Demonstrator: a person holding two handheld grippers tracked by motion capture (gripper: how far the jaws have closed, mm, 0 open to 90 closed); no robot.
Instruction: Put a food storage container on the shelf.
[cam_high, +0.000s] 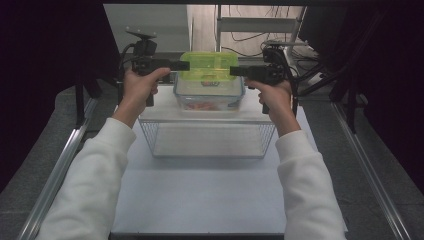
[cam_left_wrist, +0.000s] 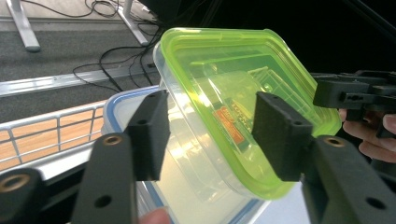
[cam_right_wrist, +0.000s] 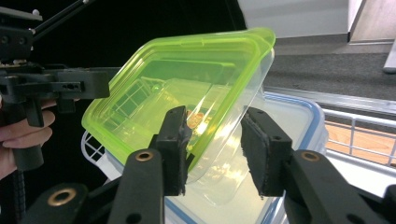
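White table (cam_high: 200, 200), wire rack (cam_high: 207, 135) at far centre. On top: blue-rimmed tub (cam_high: 209, 95), green-lidded container (cam_high: 207, 67) stacked above, tilted. Left gripper (cam_high: 182, 65) and right gripper (cam_high: 235, 71) flanking its sides, jaws apart, pads clear. Likely light, stiff, slippery plastic; best gripped at lid rim.

High view sits above the near edge of the white table (cam_high: 200, 200), looking forward and down, fairly far. Each gripper view rides close behind its own black jaws, facing inward from opposite sides; all three share the clear plastic box with lime-green lid (cam_high: 209, 66) (cam_left_wrist: 243, 93) (cam_right_wrist: 182, 88).
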